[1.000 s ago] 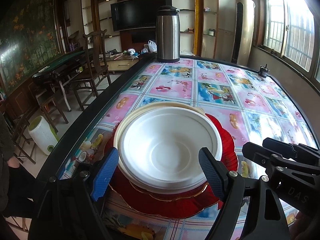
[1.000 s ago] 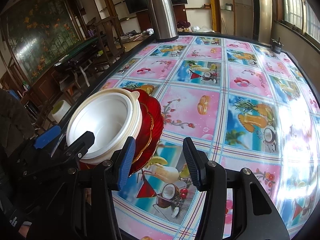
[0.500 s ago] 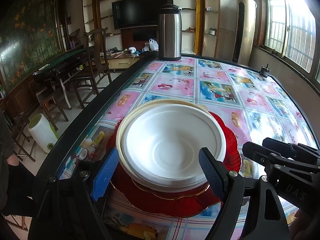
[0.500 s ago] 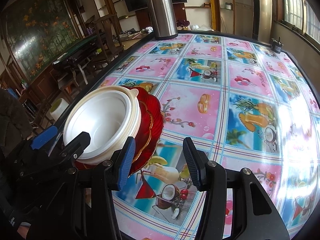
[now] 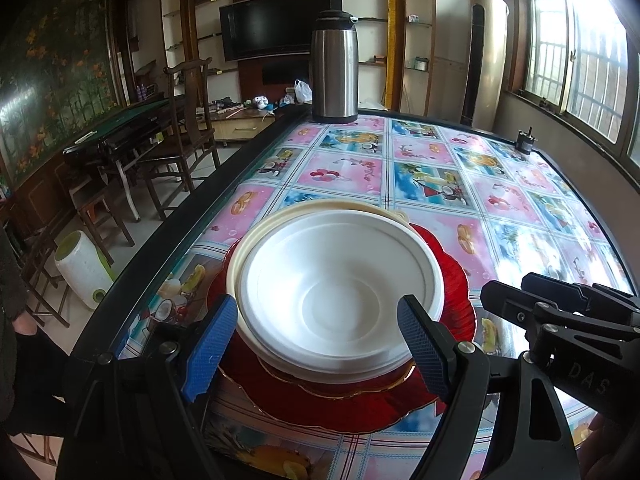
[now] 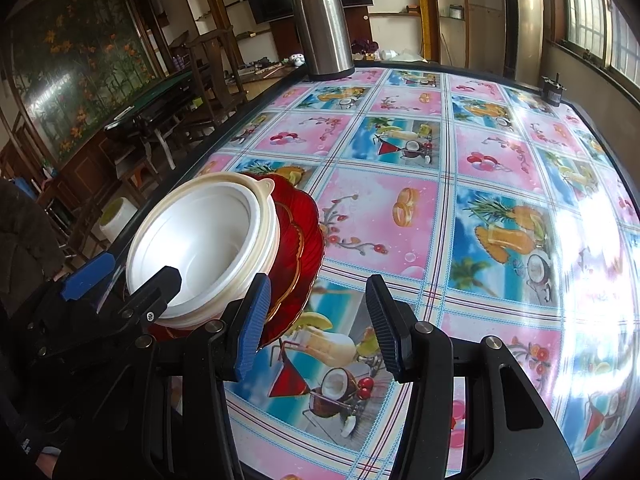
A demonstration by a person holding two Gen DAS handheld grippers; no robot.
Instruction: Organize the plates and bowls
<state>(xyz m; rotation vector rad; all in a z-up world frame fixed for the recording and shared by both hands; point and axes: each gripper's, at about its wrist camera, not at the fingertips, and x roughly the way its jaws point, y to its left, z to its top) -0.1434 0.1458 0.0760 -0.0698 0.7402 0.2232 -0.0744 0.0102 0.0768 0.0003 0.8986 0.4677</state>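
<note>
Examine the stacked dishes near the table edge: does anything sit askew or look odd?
Yes. The white foam bowl sits off-centre inside the cream plastic bowl, shifted toward the camera in the left wrist view, so the cream rim shows only at the far and left sides. Both rest on the red scalloped plates. Nothing looks spilled or broken.

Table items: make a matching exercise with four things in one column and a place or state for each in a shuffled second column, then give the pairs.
1. white bowl
2. red plates
3. steel thermos
4. right gripper

A. upright at the table's far edge
B. open, holding nothing
C. nested on top of the stack, in a cream bowl
D. at the bottom of the stack, on the tablecloth

Pairs: 1-C, 2-D, 3-A, 4-B
</note>
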